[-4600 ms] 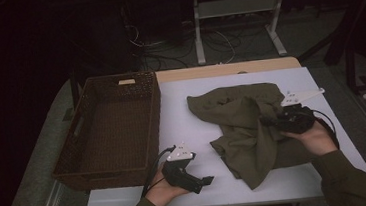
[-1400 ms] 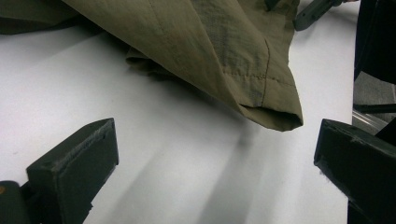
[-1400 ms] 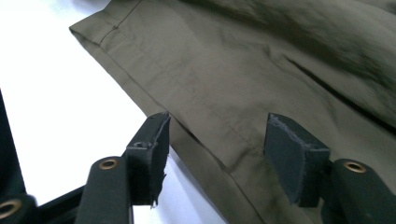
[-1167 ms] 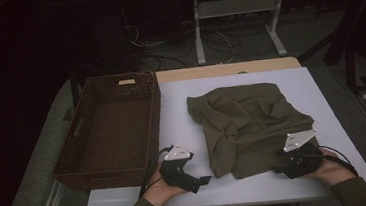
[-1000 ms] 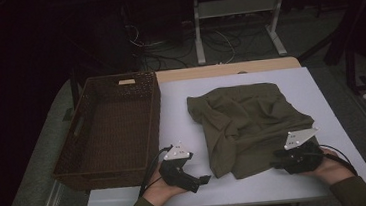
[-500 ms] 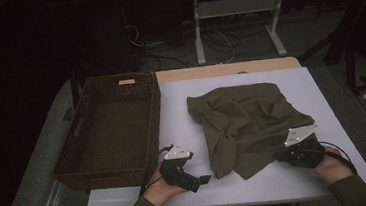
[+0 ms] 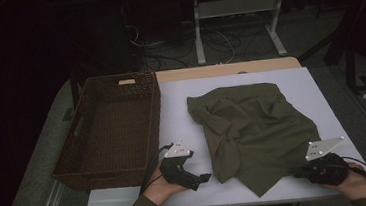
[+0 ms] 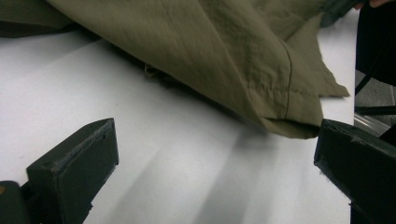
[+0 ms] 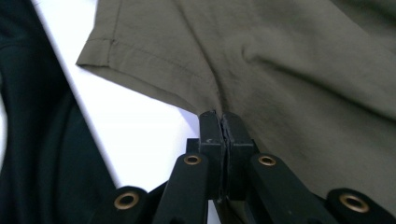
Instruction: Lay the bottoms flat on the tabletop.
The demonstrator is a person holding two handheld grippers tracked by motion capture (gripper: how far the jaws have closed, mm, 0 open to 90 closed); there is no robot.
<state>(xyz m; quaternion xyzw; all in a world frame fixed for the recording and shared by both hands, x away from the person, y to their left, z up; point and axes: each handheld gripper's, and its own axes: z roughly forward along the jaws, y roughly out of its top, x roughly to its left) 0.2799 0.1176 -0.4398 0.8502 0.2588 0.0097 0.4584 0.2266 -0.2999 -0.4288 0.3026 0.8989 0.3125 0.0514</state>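
Your right gripper (image 9: 220, 122) has its jaws pressed together, pinching the hemmed edge of the olive garment (image 9: 289, 70). The cloth spreads up and to the right. A hemmed corner lies flat on the white table (image 9: 126, 121) at upper left.

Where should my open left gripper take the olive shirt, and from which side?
Judging by its pose, take the hemmed corner of the olive shirt just ahead of the left gripper. It lifts slightly off the white table, so come in low and level, one jaw under the fold, while the right gripper pinches the other edge.
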